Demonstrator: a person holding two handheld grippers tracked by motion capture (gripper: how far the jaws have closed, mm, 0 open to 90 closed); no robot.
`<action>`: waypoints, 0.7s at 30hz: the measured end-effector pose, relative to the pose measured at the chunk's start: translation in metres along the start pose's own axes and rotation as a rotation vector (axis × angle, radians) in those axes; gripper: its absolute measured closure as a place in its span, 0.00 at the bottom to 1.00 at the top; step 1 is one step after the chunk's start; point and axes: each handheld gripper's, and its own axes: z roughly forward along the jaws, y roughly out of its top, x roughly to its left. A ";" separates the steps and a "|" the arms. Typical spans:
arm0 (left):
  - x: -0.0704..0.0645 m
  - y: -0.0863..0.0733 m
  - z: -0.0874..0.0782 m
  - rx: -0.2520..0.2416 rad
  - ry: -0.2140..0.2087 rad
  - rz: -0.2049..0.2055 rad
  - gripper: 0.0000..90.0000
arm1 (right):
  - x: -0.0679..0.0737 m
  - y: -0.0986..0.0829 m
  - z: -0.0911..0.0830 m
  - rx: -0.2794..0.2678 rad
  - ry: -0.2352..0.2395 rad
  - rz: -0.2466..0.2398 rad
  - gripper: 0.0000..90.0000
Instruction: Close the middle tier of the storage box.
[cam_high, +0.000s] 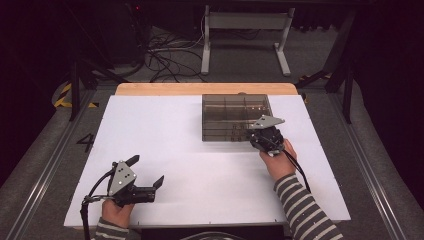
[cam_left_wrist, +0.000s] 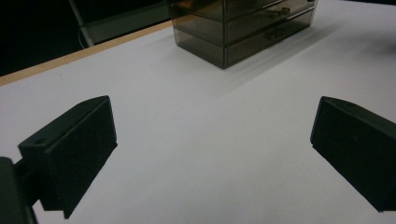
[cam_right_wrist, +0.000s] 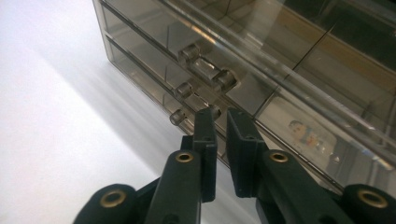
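Right tool (cam_right_wrist: 219, 140), jaws nearly together, sits at the drawer box's (cam_high: 235, 116) lowest handle (cam_right_wrist: 194, 114); rigid, slick, probably light plastic—grip that handle squarely. Left tool (cam_high: 145, 175) gapes wide.

Drawer box (cam_high: 231, 116): smoked transparent plastic, upright on the white table's far right half, three stacked drawers facing the person, each with a clear bar handle (cam_right_wrist: 207, 69); drawers appear shut

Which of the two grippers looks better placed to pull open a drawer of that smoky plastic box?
The right gripper, probably: its nearly closed jaws sit at a drawer handle of the drawer box. The left gripper is open, far away.
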 end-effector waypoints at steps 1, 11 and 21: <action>0.001 0.000 -0.002 -0.001 -0.006 -0.007 0.01 | -0.001 0.000 -0.003 -0.010 0.007 0.002 0.87; 0.002 -0.002 -0.003 0.031 0.064 -0.045 0.01 | -0.005 0.002 -0.030 -0.091 0.028 0.023 0.60; -0.002 0.002 -0.002 0.036 0.043 -0.006 0.01 | -0.005 -0.002 -0.050 -0.143 0.102 0.038 0.28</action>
